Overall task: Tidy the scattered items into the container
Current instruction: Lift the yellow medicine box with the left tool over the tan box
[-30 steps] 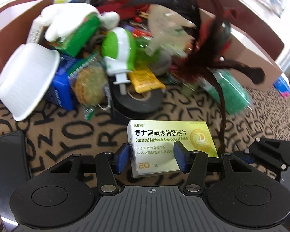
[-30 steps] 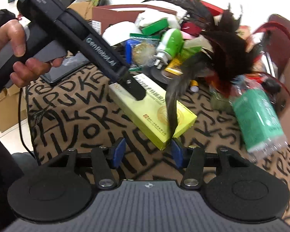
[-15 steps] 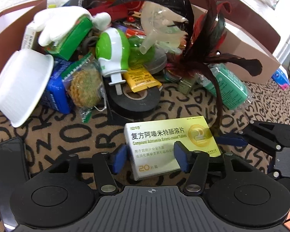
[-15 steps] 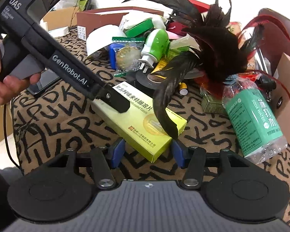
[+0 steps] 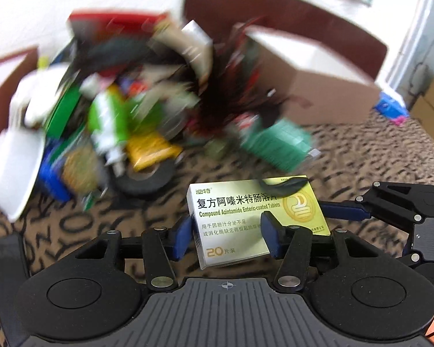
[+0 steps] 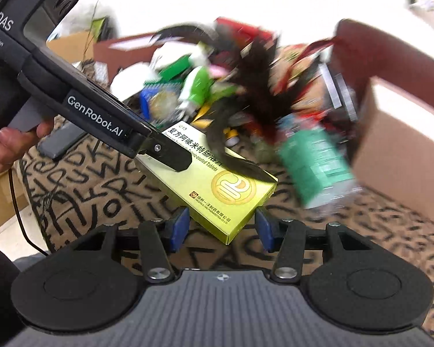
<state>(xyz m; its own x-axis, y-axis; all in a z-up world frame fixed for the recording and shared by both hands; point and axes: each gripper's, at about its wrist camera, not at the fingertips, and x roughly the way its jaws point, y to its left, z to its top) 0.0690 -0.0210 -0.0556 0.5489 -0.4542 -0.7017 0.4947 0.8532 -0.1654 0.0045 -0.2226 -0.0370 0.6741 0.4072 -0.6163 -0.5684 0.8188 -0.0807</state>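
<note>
Tablet box: one yellow-green tablet box (image 5: 254, 217), sharp in both views while the desk blurs behind it, so I judge it carried, above the patterned cloth (image 5: 72, 225) near the front edge of the desk.
Left claw: the left claw (image 5: 225, 237) is narrowing on the box's near short end; its blue pads (image 5: 270, 238) sit at the box faces, holding it as far as I can tell.
Right claw: the right claw (image 6: 220, 225) is also closing, the box's far corner poking between its pads; I cannot tell whether they touch.
Feather risk: one long dark feather (image 6: 231, 156) lies across the box; lifting could drag the feather duster (image 6: 260, 75) and topple the pile.
Slip risk: an end-only hold could let the box twist or drop.
Collision risk: two claws sit close on one box and could knock each other.
Container: one brown cardboard box (image 5: 318, 81), at the desk's far side, already heaped.
Counts: one green bottle (image 6: 312, 156), one black tape roll (image 5: 147, 179), one white bowl (image 5: 11, 170); the rest too blurred to count.
</note>
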